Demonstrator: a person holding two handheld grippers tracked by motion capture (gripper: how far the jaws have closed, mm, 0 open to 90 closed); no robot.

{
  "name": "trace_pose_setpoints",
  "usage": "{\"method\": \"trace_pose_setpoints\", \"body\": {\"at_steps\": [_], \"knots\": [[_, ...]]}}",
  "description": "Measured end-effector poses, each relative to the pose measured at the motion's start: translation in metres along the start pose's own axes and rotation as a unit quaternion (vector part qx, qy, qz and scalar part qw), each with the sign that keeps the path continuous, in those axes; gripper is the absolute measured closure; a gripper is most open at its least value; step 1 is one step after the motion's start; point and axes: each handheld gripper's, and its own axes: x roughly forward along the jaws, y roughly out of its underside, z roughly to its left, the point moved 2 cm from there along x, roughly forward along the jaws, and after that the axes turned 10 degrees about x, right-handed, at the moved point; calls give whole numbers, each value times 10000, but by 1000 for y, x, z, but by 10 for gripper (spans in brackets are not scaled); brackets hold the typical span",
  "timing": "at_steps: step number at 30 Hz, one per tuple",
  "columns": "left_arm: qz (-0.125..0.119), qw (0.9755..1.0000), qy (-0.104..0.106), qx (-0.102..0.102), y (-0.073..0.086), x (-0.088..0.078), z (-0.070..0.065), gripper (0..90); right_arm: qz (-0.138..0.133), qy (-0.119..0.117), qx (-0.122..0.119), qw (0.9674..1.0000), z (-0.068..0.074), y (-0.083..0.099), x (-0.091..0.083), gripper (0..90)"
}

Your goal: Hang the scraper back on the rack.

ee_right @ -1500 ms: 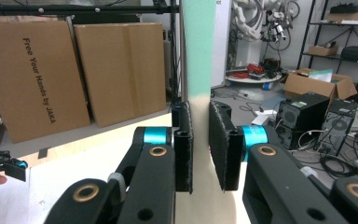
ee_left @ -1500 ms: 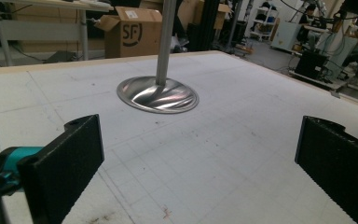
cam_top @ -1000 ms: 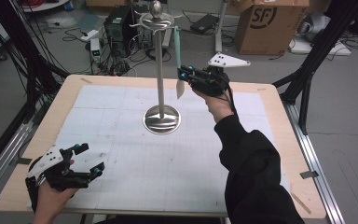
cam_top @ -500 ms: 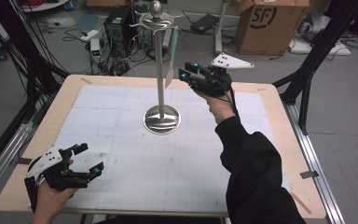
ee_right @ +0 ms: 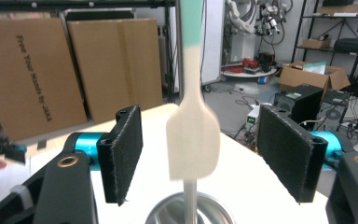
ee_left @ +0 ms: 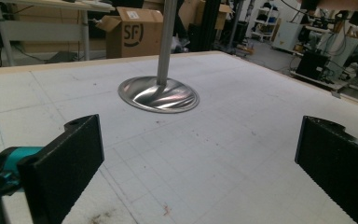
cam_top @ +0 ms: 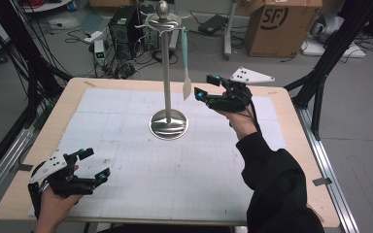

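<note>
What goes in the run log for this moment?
right gripper: open, around hanging white-and-teal spatula | left gripper: open, idle | steel stand: upright

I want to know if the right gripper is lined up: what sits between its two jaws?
The pale blade of the hanging spatula sits between the open right gripper jaws, untouched; the right gripper view shows it.

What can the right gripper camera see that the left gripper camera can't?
The right gripper view shows the spatula hanging between its own open jaws, white blade low, green handle above. The left gripper view shows the stand's whole round base on the white mat, between its own wide-open jaws. Both share the stand's metal pole and cardboard boxes behind.
</note>
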Motion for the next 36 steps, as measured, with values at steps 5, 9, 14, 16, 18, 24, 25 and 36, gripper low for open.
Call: {"method": "trace_pose_setpoints", "body": {"at_steps": [5,9,14,16,18,24,25,36], "knots": [[-22,10000,39,25,-1,4,1,17,195,-242,67,9995,3,11,-12,253],[-28,10000,74,-6,-1,8,1,17,213,-329,13,9992,9,19,-18,207],[-31,9999,102,-23,0,11,2,17,325,-347,-7,9989,12,31,-24,139],[-41,9999,91,-38,0,12,2,17,399,-298,25,9988,10,37,-26,99],[-63,9999,87,-57,-1,11,3,17,421,-294,82,9986,8,43,-28,60],[-149,9999,32,-71,-2,10,3,17,516,-213,240,9982,4,61,-32,1],[-149,9999,24,-78,-2,10,3,17,539,-192,215,9981,5,65,-34,1],[-217,9995,160,-173,-3,13,1,17,456,-86,141,9988,6,94,-60,1]]}}
